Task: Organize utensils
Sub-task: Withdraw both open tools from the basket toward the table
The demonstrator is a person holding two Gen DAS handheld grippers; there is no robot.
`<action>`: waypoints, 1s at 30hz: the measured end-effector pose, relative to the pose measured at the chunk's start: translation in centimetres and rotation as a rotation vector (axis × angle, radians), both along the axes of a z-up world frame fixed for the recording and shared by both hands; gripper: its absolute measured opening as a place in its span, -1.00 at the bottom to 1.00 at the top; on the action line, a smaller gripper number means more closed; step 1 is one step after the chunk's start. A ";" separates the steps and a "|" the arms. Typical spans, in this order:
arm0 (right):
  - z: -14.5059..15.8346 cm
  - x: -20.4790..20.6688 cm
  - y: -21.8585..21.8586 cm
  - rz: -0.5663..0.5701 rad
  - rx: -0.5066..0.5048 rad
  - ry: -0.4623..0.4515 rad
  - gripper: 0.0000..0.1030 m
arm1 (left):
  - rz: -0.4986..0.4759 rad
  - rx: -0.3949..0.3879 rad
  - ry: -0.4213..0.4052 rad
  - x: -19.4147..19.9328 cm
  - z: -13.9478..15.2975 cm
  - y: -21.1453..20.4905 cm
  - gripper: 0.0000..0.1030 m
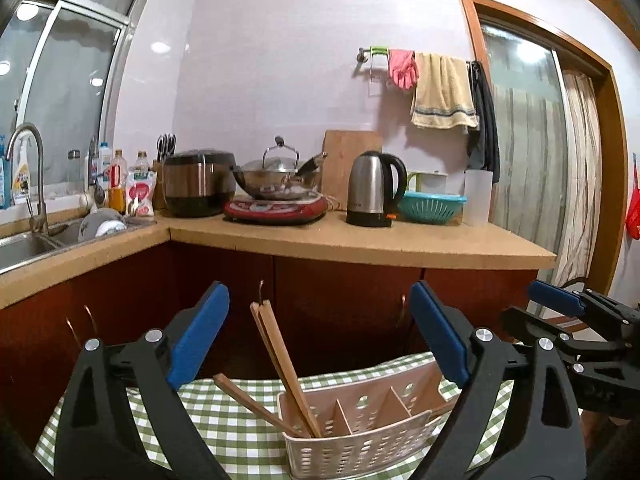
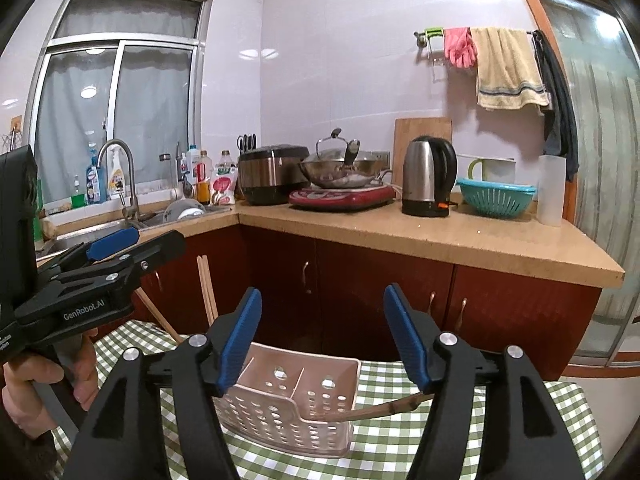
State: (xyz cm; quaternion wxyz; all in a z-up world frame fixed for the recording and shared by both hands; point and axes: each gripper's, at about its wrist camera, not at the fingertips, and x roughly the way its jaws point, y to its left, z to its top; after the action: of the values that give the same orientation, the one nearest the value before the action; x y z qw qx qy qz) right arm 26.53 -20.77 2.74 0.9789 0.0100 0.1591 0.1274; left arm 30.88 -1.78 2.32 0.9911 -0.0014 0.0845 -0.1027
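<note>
Both left gripper [image 1: 320, 332] and right gripper [image 2: 322, 334] gape wide, empty, above caddy [image 1: 360, 436]; chopsticks [image 1: 286, 364] lean in its end compartment.

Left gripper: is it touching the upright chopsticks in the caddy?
Apart. In the left wrist view the chopsticks stand in the caddy midway between the open left gripper fingers, with clear gaps either side.
</note>
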 end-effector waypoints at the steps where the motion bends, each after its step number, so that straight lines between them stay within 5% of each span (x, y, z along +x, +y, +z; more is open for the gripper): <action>1: 0.1 -0.2 0.0 -0.002 0.001 -0.005 0.23 | 0.000 0.002 -0.007 -0.2 0.2 -0.1 0.75; 15: 0.1 -5.5 -2.2 -0.053 0.013 -0.034 0.25 | -0.014 0.003 -0.034 -5.8 0.6 0.6 0.76; 30: -10.2 -16.3 -3.8 -0.104 -0.040 0.137 0.09 | 0.008 -0.008 0.172 -15.3 -8.9 1.5 0.76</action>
State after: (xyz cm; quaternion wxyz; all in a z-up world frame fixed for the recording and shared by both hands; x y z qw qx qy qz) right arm 10.27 -24.56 -7.41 0.9711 0.0073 0.2276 0.0722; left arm 15.53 -0.33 -6.62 0.9806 -0.0146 0.1690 -0.0983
